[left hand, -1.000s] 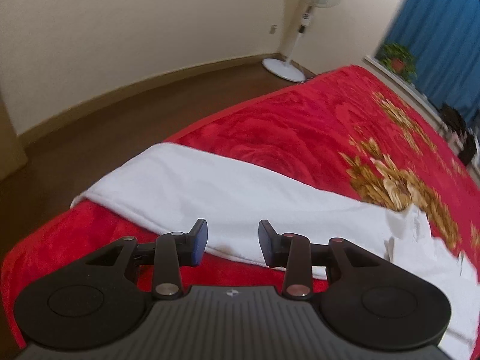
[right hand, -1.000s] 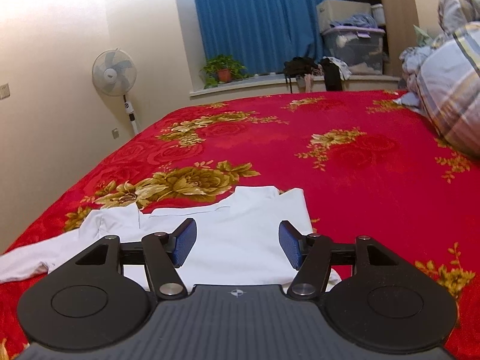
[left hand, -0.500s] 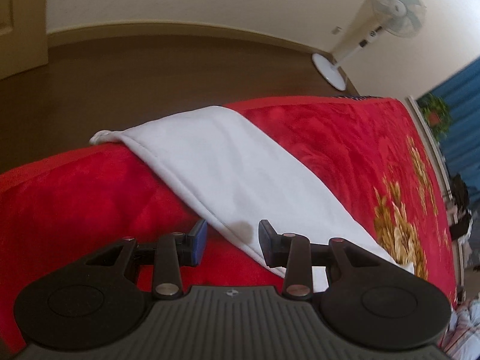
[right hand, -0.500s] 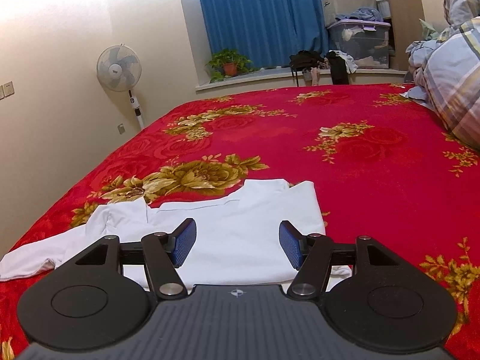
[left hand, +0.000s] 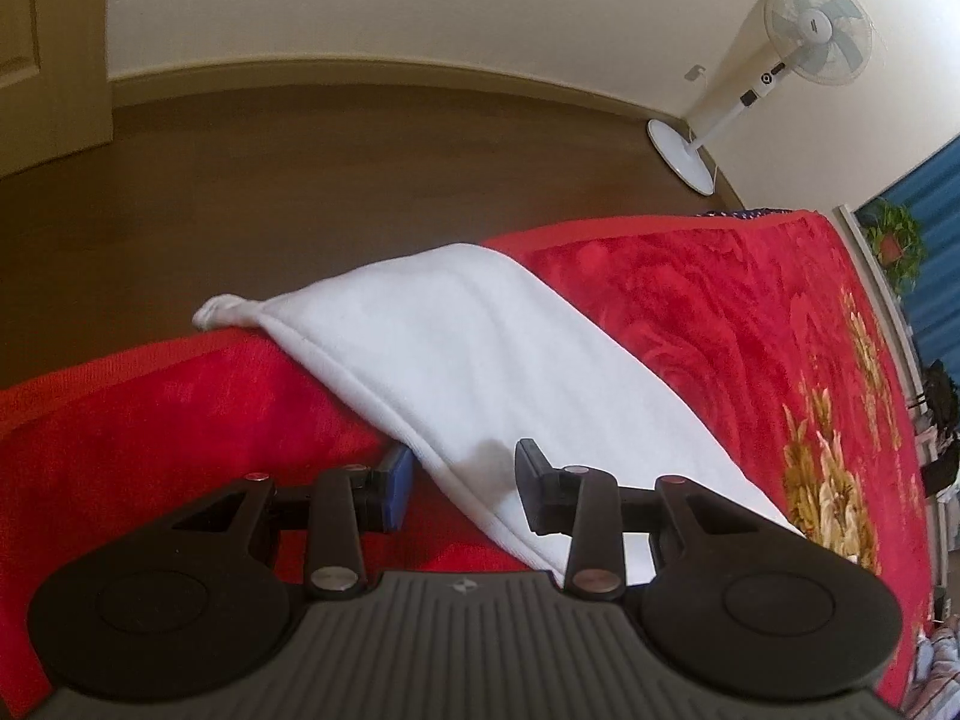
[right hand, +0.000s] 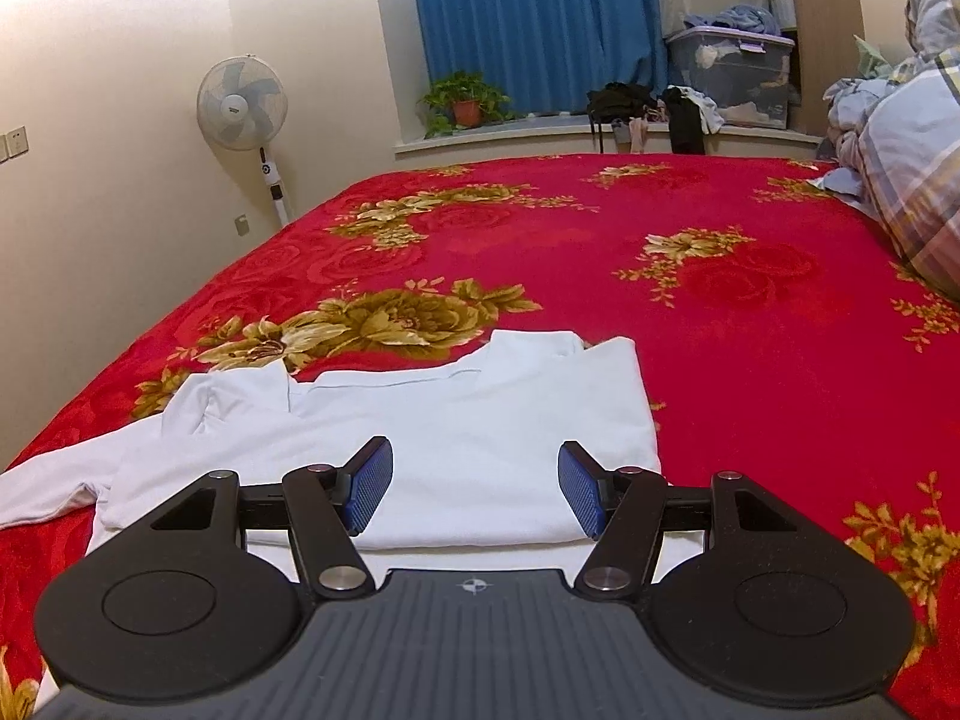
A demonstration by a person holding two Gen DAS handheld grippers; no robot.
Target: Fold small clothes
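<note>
Fan (right hand: 242, 103) by wall; potted plant (right hand: 465, 101) on windowsill.

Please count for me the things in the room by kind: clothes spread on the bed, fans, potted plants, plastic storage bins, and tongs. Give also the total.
White shirt on the red blanket: 1
Fan: 1
Plant: 1
Bin: 1
Tongs, left tongs and right tongs: 2
Total: 6

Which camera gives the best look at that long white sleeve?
The left wrist view: the sleeve fills its middle, its cuff end at the bed edge. The right wrist view shows only part of the sleeve, at the picture's left edge.
</note>
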